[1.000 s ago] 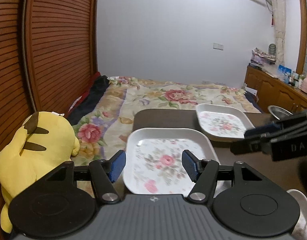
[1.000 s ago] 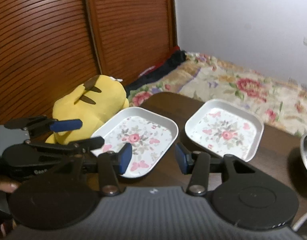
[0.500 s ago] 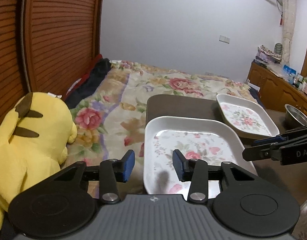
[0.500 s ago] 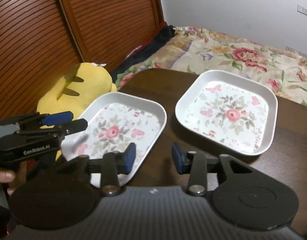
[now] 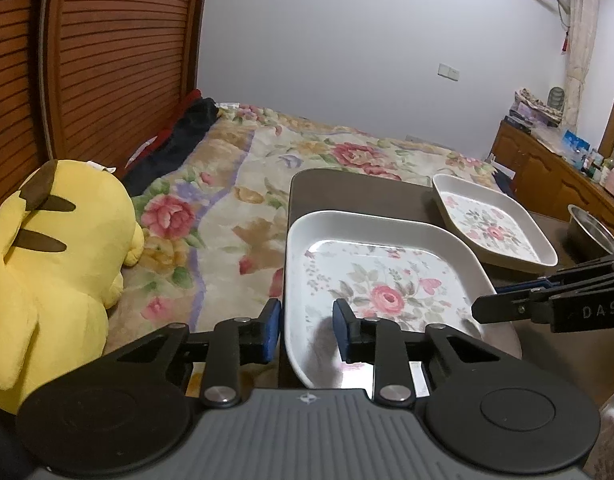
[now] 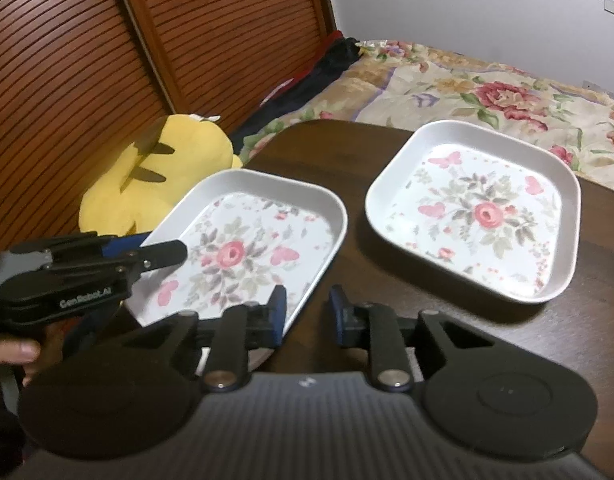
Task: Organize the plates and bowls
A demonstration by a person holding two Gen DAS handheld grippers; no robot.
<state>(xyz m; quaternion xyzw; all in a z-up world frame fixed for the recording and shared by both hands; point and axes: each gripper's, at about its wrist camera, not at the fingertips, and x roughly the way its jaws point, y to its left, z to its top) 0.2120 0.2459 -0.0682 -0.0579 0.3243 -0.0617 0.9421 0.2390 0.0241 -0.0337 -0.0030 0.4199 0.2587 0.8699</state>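
Two white square floral plates lie on a dark wooden table. The near plate overhangs the table's left edge. My left gripper is open with its fingers straddling this plate's left rim; it also shows in the right wrist view. My right gripper is open, straddling the same plate's right rim near its corner; it also shows in the left wrist view. The far plate lies flat to the right.
A steel bowl sits at the table's right. A yellow plush toy lies on the floral bed left of the table. A slatted wooden wall stands behind. Cabinets are at the far right.
Both grippers have narrowed and moved in onto the near plate, the left to its left rim, the right to its right rim. The plates have not moved.
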